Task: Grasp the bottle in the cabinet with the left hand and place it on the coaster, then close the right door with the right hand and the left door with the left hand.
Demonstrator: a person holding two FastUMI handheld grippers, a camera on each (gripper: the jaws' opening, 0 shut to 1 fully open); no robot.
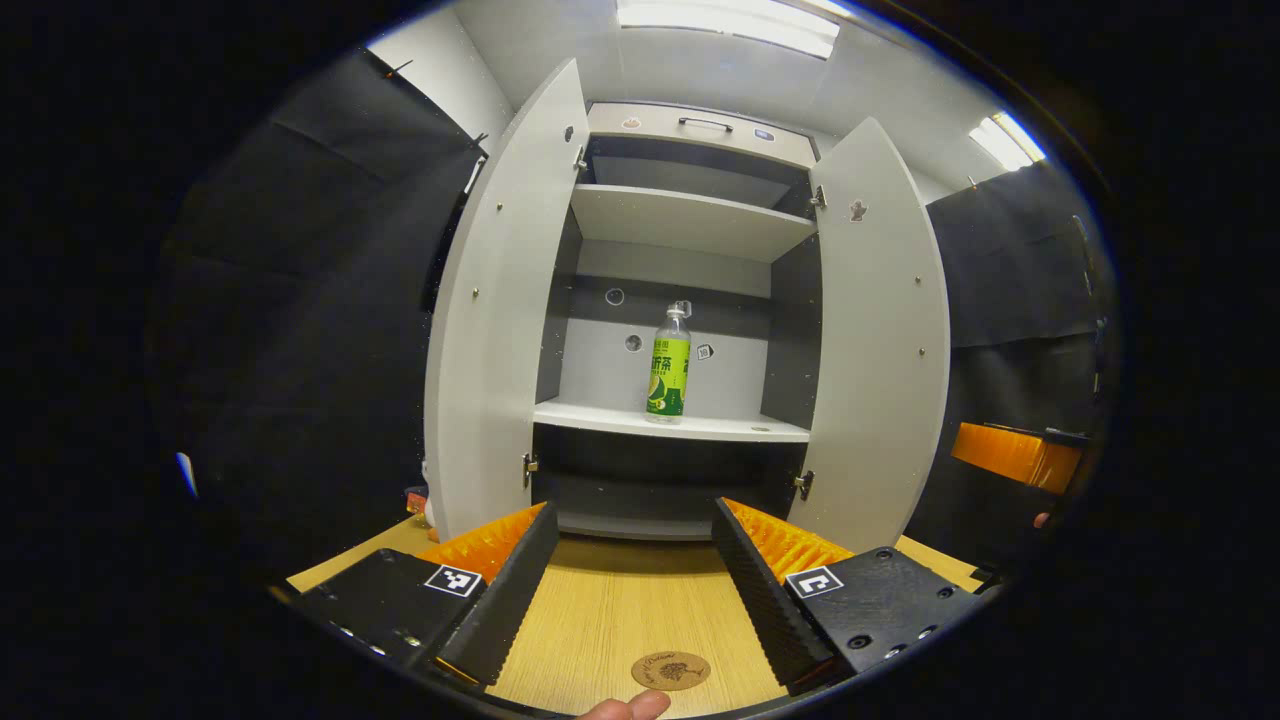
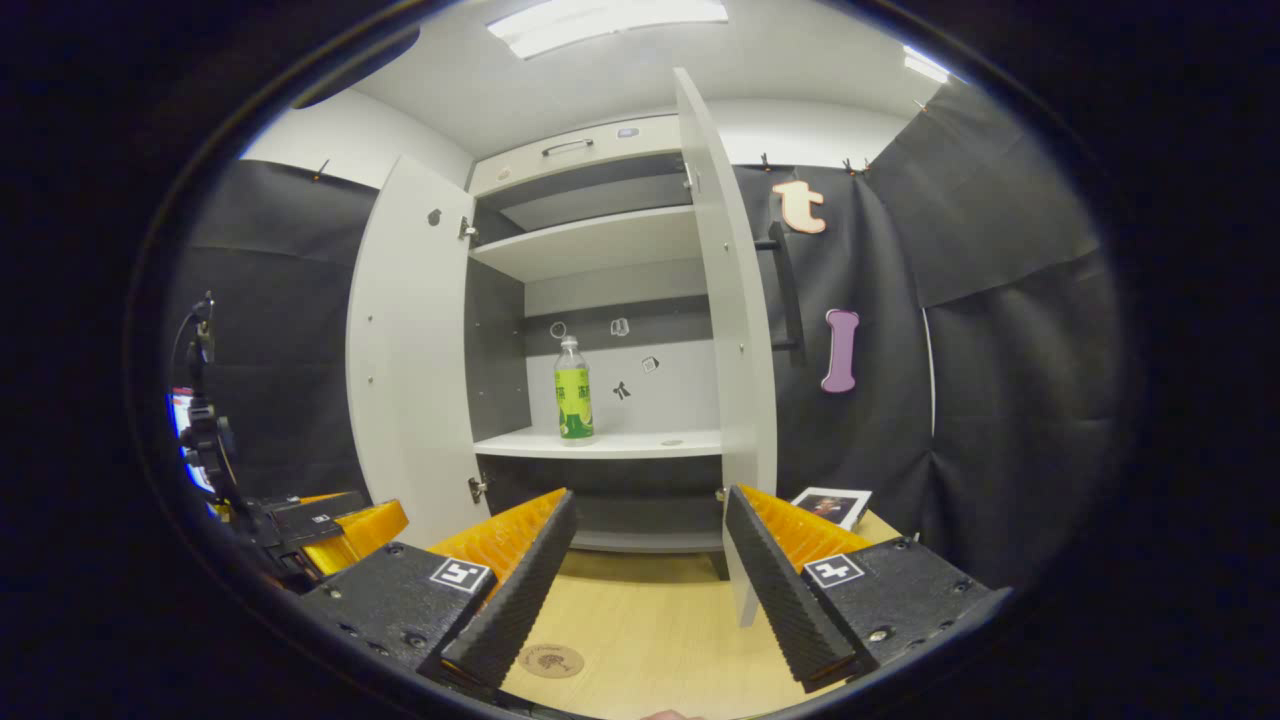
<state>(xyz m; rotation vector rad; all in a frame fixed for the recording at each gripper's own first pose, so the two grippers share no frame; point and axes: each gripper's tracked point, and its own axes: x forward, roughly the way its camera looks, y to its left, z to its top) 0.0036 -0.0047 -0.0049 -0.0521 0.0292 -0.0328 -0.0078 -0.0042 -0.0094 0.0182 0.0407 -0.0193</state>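
the left tongs [image 1: 625, 590] are spread wide and hold nothing, above the pale wooden counter [image 1: 600, 610] and its round brown coaster [image 1: 670, 670]. ahead, between both open grey cabinet doors, the clear plastic bottle with a green label [image 1: 669, 365] stands upright on the white middle shelf [image 1: 600, 415]. it looks light, smooth and a bit slippery, so take hold squarely on the labelled body. the right tongs [image 2: 650, 590] are spread too, empty.

Left hand-held gripper [image 1: 635, 590]: ribbed fingers, black screwed blocks with square markers; right hand-held gripper [image 2: 645, 585] looks alike.
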